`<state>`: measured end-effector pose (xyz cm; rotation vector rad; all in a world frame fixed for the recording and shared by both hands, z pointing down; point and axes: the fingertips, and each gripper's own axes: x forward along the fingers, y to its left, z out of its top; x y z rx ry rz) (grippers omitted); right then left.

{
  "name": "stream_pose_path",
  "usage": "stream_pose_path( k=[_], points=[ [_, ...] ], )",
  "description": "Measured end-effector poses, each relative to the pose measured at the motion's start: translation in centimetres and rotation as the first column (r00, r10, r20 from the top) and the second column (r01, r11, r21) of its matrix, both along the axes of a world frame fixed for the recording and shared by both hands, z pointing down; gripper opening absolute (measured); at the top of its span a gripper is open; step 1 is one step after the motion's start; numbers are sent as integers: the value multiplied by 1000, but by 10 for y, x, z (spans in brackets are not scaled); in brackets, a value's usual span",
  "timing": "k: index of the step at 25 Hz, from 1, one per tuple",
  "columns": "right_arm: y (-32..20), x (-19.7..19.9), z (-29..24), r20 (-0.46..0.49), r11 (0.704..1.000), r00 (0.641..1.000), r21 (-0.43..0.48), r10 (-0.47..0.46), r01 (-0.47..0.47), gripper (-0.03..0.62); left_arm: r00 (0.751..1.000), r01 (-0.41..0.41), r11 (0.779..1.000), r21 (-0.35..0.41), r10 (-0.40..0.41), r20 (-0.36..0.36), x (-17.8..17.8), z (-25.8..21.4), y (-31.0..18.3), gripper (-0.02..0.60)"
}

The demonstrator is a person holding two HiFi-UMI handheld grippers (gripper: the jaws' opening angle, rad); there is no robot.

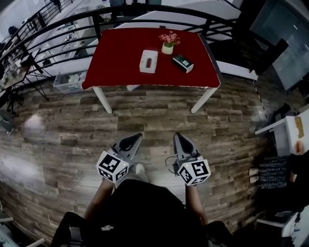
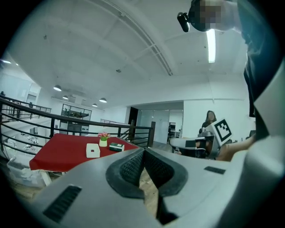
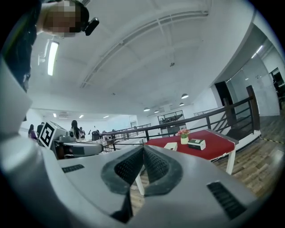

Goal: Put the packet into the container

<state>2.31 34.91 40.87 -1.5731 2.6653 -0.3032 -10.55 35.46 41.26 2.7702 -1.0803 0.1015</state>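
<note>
A table with a red cloth (image 1: 120, 62) stands well ahead of me. On it lie a white rectangular container (image 1: 148, 61) with a dark slot on top and a green and white packet (image 1: 183, 63) to its right. The container (image 2: 92, 150) and packet (image 2: 116, 145) show small in the left gripper view, and again as container (image 3: 170, 146) and packet (image 3: 196, 143) in the right gripper view. My left gripper (image 1: 138, 135) and right gripper (image 1: 177, 134) hang low near my body over the wooden floor, far from the table. Both are shut with nothing between the jaws.
A small white pot of pink flowers (image 1: 168, 42) stands between container and packet at the back. A black railing (image 1: 145, 12) runs behind the table. A clear storage bin (image 1: 69, 82) sits left of the table, and white furniture (image 1: 289, 135) stands at the right.
</note>
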Motion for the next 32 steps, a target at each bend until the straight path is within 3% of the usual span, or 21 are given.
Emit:
stream_pose_path(
  k=[8,17,28,32],
  points=[
    [-74,-30,-5,-14,1000,1000,11,-10,10,20,1000,-6,1000,0,6,-21,-23,-3,-78,8],
    [-144,-33,12,-18,999,999,-26,-31,31,20,1000,6,1000,-24,-6,-18,-24,13,-141,8],
    [-281,-12,15,-18,996,996,-11,-84,84,20,999,30,999,-14,-30,10,8,11,-272,8],
    [-329,6,8,-15,996,996,-3,-86,86,20,998,45,998,-48,-42,48,20,11,-308,8]
  ],
)
